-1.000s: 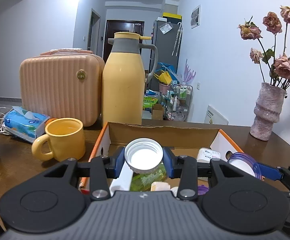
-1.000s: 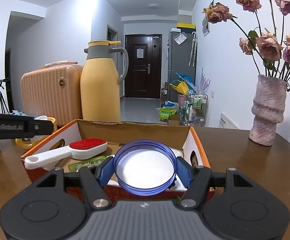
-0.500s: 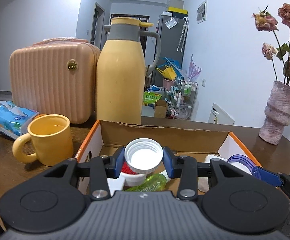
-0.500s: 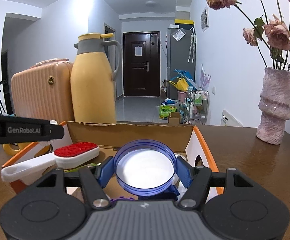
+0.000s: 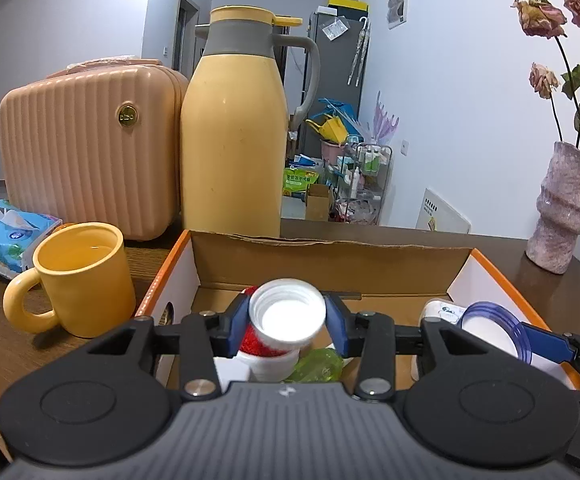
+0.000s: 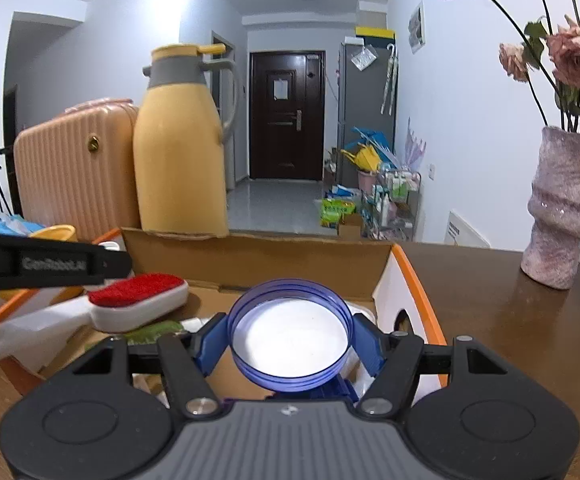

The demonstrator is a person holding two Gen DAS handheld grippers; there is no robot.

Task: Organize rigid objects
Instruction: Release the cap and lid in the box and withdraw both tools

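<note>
Cardboard box (image 5: 330,260) sits open in front of me on the table (image 6: 510,320), just ahead of the thermos (image 5: 231,128) and suitcase (image 5: 85,152), and I judge it to be the collecting bin, since a lint brush (image 6: 137,300) and a green bottle (image 5: 318,366) already lie inside it.

Both tools hover level over the near half of the box, fingers pointing toward its back wall, side by side. That pose makes sense to me as a drop position, as anything let go here should land inside.

My right gripper (image 6: 287,340) is clenched on the blue lid (image 6: 290,340), open side toward the camera. My left gripper (image 5: 287,318) grasps the smaller white cap (image 5: 287,314) the same way, tilted slightly, above the brush's red pad.

A yellow mug (image 5: 81,276) stands outside the left wall, untouched.
</note>
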